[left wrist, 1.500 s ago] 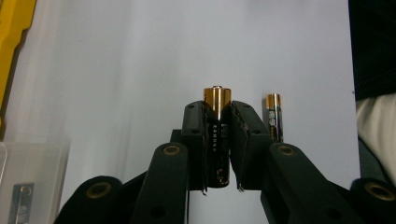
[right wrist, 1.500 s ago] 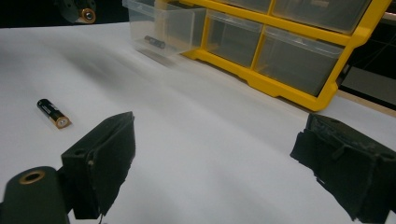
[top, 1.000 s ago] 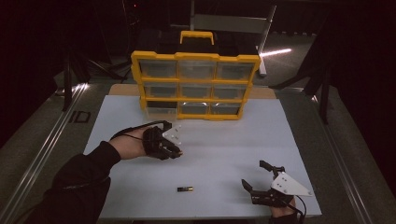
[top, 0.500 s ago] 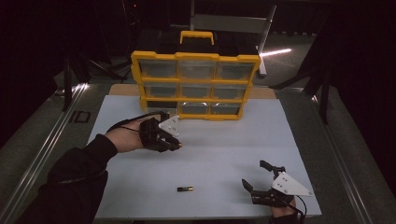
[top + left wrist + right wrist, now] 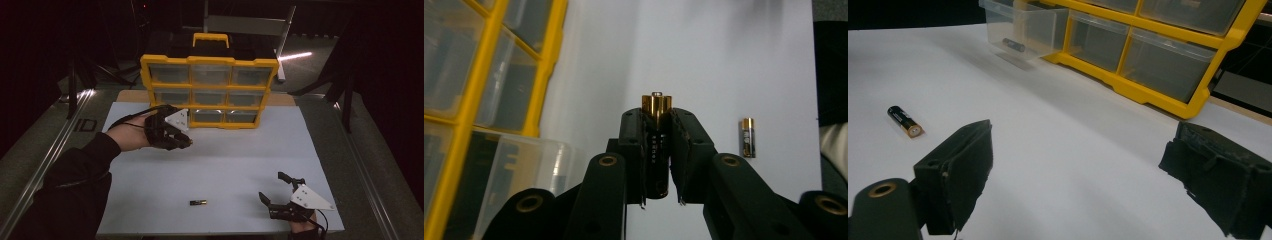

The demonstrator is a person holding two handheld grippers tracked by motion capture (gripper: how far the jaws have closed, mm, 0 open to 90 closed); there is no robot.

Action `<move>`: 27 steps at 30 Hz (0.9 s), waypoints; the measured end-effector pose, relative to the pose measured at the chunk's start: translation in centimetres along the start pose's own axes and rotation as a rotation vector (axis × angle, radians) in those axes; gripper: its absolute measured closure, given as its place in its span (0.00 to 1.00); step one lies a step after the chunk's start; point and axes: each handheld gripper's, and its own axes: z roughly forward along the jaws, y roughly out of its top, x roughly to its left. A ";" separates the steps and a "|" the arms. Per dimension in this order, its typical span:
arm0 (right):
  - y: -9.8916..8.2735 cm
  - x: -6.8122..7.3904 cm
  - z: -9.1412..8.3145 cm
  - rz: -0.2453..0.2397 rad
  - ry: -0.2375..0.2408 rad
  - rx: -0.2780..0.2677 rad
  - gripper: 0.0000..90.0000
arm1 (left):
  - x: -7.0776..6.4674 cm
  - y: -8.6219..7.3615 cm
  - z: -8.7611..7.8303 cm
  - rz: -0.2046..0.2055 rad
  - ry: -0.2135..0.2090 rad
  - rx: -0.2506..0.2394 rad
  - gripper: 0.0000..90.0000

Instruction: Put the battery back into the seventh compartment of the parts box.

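Down at the near edge of the white table [image 5: 225,170], the right gripper [image 5: 276,195] is seen resting with its jaws spread wide and nothing between them, and a loose battery [image 5: 197,202] is left lying flat just to its left. Farther in, the left gripper [image 5: 186,142] is held above the table, its pads pinched tight on a second battery [image 5: 655,145] whose gold tip pokes out past them. Beyond, a yellow drawer cabinet [image 5: 209,92] is stood upright, one clear drawer [image 5: 1020,31] pulled out with a battery inside.
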 end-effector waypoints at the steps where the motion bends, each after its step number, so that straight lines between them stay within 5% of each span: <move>1: 0.0 0.0 0.0 0.000 0.000 0.000 0.12 | 0.1 0.1 -0.2 -0.006 0.002 -0.003 0.84; 17: 0.0 0.0 0.1 0.004 0.003 0.000 0.12 | 2.0 0.9 -2.4 -0.015 0.039 -0.023 0.84; 27: -0.1 0.0 0.1 0.004 0.003 0.001 0.12 | 4.2 0.6 -3.8 -0.039 0.073 -0.014 0.84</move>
